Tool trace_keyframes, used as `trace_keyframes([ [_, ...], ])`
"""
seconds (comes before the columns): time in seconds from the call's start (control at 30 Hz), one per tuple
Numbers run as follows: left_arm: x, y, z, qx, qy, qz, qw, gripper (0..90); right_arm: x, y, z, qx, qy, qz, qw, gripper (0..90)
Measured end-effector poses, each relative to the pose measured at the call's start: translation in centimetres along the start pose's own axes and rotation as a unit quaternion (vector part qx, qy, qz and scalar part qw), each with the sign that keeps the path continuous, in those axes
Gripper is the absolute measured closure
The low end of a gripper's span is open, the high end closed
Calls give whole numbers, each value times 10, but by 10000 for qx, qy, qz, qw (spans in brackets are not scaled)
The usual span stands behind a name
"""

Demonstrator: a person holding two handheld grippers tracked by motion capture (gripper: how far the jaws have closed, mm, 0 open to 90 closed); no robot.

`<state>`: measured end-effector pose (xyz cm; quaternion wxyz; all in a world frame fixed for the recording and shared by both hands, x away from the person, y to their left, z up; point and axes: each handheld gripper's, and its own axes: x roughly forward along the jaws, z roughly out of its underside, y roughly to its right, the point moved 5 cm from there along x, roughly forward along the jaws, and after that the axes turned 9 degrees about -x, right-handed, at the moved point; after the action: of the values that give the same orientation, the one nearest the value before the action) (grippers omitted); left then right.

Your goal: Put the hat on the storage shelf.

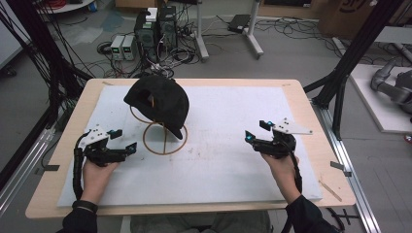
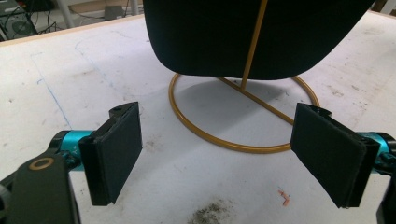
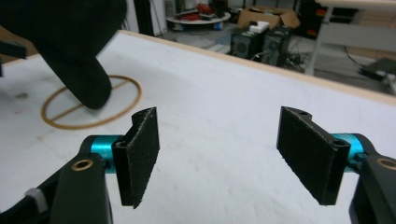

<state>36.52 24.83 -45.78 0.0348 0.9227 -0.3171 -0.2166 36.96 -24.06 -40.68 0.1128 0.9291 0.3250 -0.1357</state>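
Cap hanging on stand, both grippers clear

Hands low: your left gripper point(image 1: 127, 148) and right gripper point(image 1: 251, 138) both stand with jaws apart, holding nothing. The black cap point(image 1: 158, 100) hangs on the gold wire stand point(image 1: 164, 141), just ahead of the left gripper and well apart from the right. Approach slowly so the stand doesn't tip.

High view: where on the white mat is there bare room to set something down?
The white mat is bare between the left gripper and right gripper, and along the far right behind the right gripper. It is crowded far left, where the black cap hangs on the gold wire stand.
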Motion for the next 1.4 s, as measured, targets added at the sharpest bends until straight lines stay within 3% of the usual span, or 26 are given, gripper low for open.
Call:
trace_keyframes([
  [0.1,0,0,-1,9,43,-30,10000,167,-5,9,18,184,-135,109,9997,284],
  [0.37,0,0,-1,67,57,-71,9999,167,-10,27,40,353,-342,368,9981,277],
  [0.67,0,1,-2,48,107,-85,9999,167,-15,48,53,527,-514,547,9958,265],
  [1.4,0,1,-1,65,67,-111,9999,167,-12,47,53,479,-554,554,9958,251],
])
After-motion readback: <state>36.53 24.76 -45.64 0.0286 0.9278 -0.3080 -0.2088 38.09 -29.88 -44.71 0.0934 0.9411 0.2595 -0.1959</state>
